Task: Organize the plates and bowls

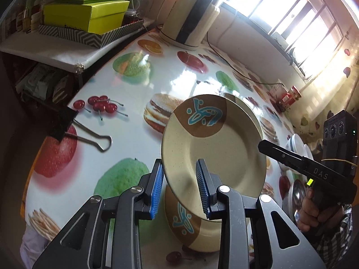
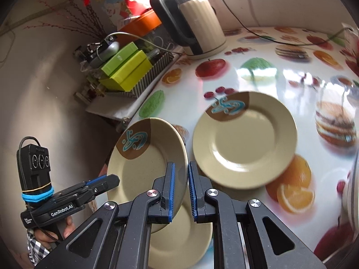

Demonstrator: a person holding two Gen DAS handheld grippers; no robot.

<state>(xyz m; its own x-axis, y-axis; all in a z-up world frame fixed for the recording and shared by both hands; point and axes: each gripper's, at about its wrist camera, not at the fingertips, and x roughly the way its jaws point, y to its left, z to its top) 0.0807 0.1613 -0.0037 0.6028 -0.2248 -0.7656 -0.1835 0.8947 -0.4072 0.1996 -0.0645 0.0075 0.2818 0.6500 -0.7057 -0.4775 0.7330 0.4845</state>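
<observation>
Boxes [image 1: 89, 15] in lime green sit stacked on a shelf at the far left, and a binder clip [image 1: 85, 132] lies on the left edge of the fruit-print table [image 1: 134, 85]. Right of the clip, the left gripper [image 1: 179, 163] stands partly open with the near rim of the raised plate [image 1: 219, 148] passing between its blue pads; whether they press on it I cannot tell. That beige plate hangs tilted above the table, over a second plate [image 1: 188, 226] lying flat beneath it. The right gripper [image 2: 180, 165] is nearly closed, pinching the raised plate's right rim. Right of it a third plate [image 2: 244, 139] rests flat on the table. Farther right, white bowls [image 1: 296, 143] stand near a hand on the right gripper's handle.
</observation>
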